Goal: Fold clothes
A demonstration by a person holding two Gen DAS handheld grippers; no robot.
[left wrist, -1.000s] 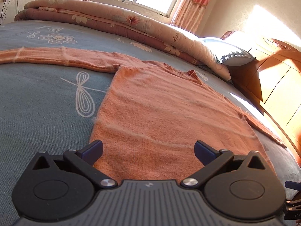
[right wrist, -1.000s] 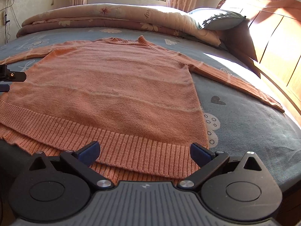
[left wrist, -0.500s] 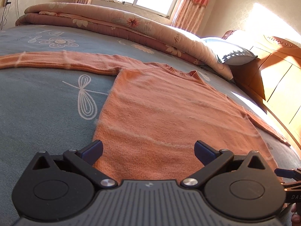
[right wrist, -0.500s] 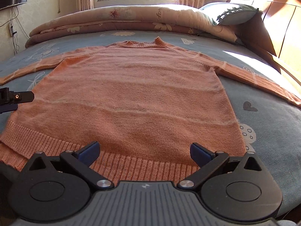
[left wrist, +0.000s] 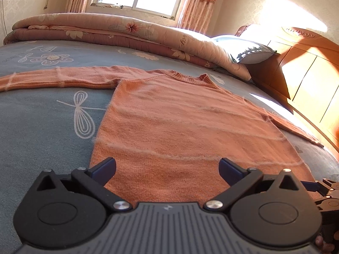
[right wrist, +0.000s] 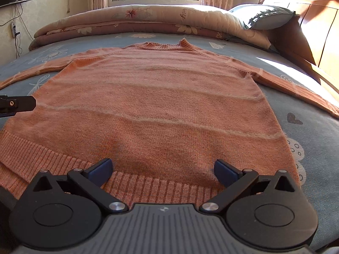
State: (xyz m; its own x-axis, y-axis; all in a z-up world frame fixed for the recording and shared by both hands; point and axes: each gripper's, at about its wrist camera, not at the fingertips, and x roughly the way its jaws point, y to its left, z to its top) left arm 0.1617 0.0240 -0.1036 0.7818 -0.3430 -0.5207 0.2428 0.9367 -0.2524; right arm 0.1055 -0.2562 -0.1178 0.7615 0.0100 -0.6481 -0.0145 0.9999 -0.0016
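Sweater: orange knit, lying flat and face up on your blue patterned bed sheet, both sleeves stretched out to the sides, collar toward the window.
Hem: ribbed edge nearest you, just in front of your right gripper.
Left gripper: your fingers are spread wide, nothing between them, low over the sweater's lower body.
Right gripper: also spread wide and empty, above the hem.
Background: folded floral quilt and a pillow beside the wooden headboard.
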